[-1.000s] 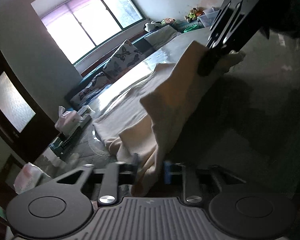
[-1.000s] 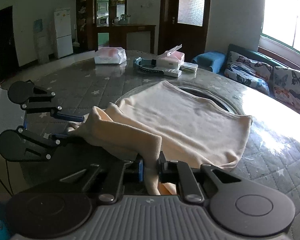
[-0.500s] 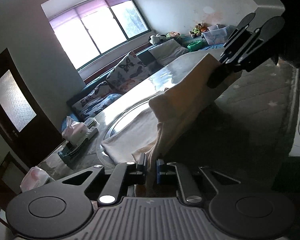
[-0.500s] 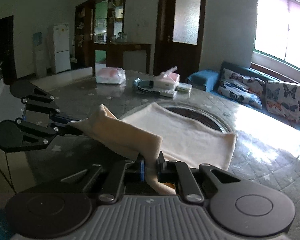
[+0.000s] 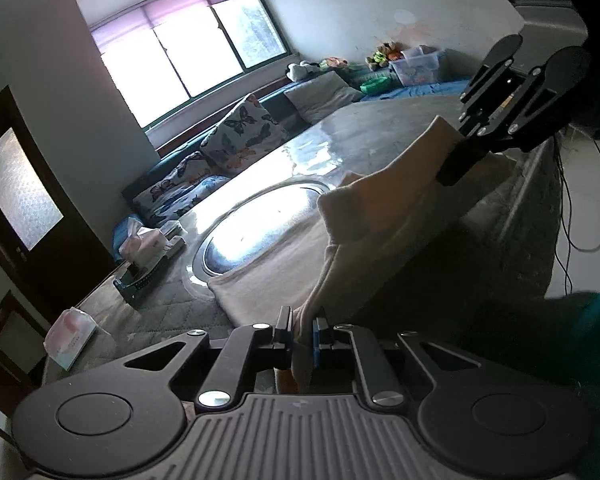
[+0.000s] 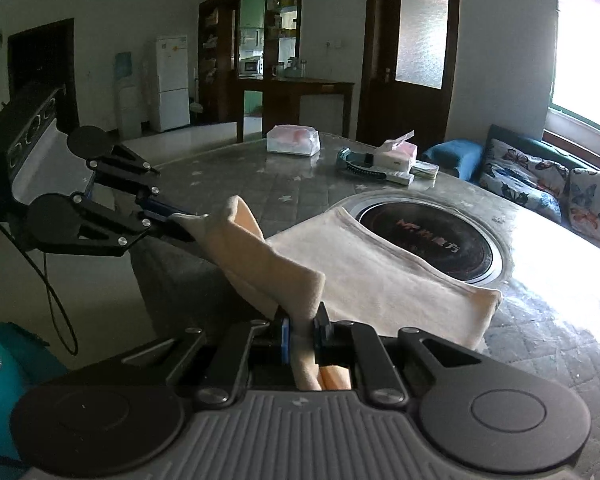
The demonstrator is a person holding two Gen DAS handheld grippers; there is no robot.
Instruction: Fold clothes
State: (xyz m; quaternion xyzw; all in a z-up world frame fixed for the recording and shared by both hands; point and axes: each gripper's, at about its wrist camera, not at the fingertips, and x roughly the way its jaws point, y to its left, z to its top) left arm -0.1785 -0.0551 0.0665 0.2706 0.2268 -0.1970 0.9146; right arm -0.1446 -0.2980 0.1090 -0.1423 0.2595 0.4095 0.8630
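A cream garment (image 6: pixel 380 280) lies partly on the round grey table (image 6: pixel 260 184), its near edge lifted off the table. My left gripper (image 5: pixel 302 332) is shut on one corner of the garment (image 5: pixel 276 280). My right gripper (image 6: pixel 302 328) is shut on the other near corner. Each gripper shows in the other's view: the right gripper (image 5: pixel 456 160) at upper right, the left gripper (image 6: pixel 180 220) at left. The lifted edge hangs taut between them, above the table's near rim.
A round glass inset (image 6: pixel 428 240) lies in the table's middle, partly under the garment. Tissue packs (image 6: pixel 294 140) and a tray with a tissue box (image 6: pixel 384 160) stand at the far side. A sofa with butterfly cushions (image 6: pixel 540 176) lies beyond. Cables (image 5: pixel 580 200) hang off the near edge.
Both grippers have pulled the garment's near edge back toward the table's near rim and raised it. The garment has slid off much of the glass inset.
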